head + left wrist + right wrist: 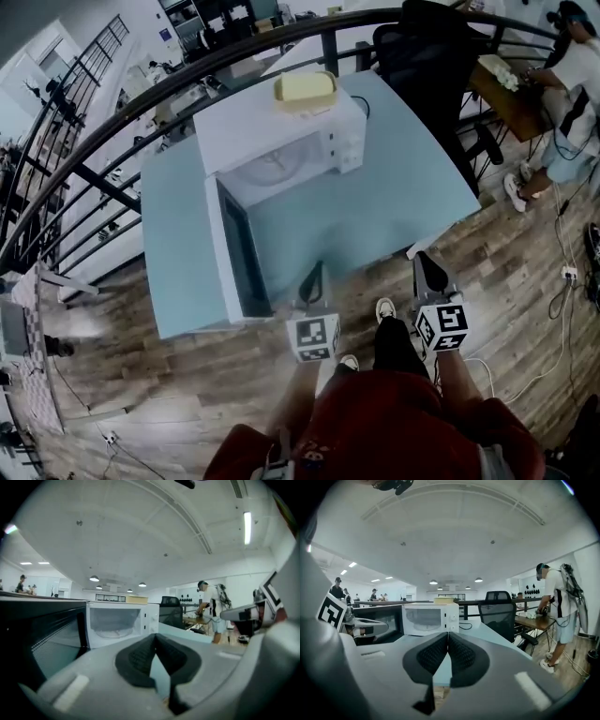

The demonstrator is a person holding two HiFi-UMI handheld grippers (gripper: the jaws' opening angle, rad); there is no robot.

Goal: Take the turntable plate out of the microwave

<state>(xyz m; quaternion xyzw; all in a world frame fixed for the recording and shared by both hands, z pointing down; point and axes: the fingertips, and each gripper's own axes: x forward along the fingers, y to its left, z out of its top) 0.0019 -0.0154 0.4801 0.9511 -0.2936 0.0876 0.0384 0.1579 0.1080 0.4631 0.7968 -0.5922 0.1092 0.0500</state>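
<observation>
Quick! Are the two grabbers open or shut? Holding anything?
Left gripper: shut, holding nothing.
Right gripper: shut, holding nothing.

One microwave [272, 131], one turntable plate [278, 167], one yellow box [305, 89], one counter [394, 187], one black chair [422, 47], and two grippers: left hand-held gripper [312, 274], right hand-held gripper [427, 264].

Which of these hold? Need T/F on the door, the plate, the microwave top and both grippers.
1. The door of the microwave is open. True.
2. The turntable plate is out of the microwave. False: it sits inside.
3. A yellow block lies on top of the microwave. True.
4. The left gripper holds the plate. False: it is shut and empty, short of the microwave.
5. The right gripper is shut and empty. True.
</observation>
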